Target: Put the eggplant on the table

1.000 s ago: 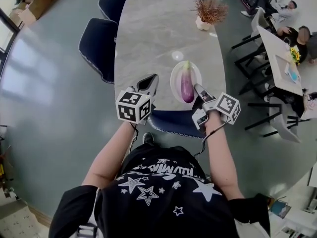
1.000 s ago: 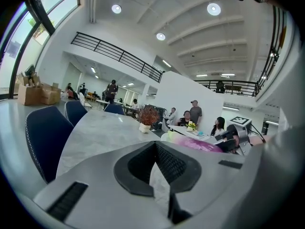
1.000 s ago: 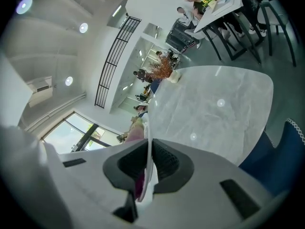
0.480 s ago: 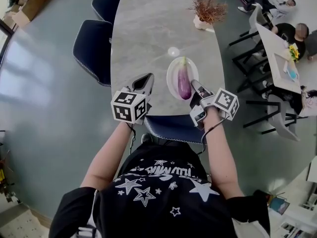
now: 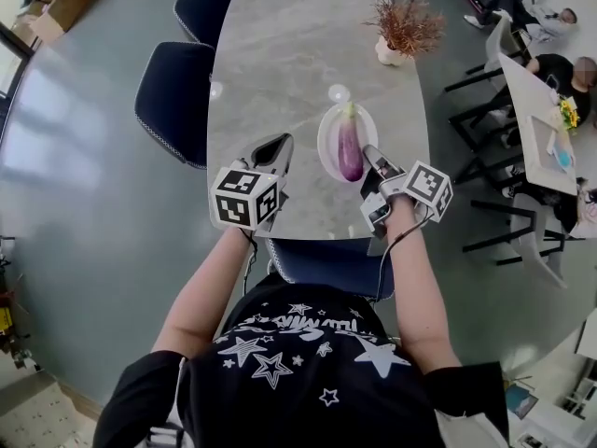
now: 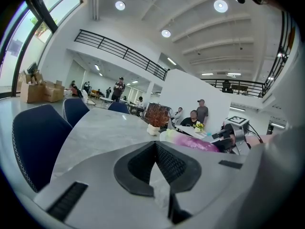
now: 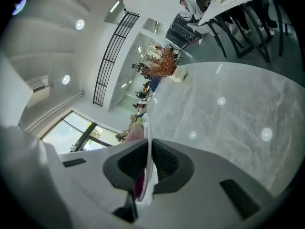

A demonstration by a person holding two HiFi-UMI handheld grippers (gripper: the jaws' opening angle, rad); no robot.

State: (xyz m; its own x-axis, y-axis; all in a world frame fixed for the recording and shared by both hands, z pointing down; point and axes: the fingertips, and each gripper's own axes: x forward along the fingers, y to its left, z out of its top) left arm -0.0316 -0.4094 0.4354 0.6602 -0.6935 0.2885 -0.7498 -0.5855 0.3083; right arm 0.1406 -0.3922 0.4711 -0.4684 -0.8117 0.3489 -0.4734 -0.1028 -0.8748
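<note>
Lying on round white plate (image 5: pixel 323 147), long purple eggplant (image 5: pixel 350 149) runs lengthwise away from person, green stem toward far end of grey marble worktop (image 5: pixel 280 54). Plate close to worktop's near edge; broad bare surface left and beyond. Right tongs (image 5: pixel 369 160) pinch plate's near rim, forearm outstretched. Left tongs (image 5: pixel 278 147) pressed together, empty, over worktop left of plate.
</note>
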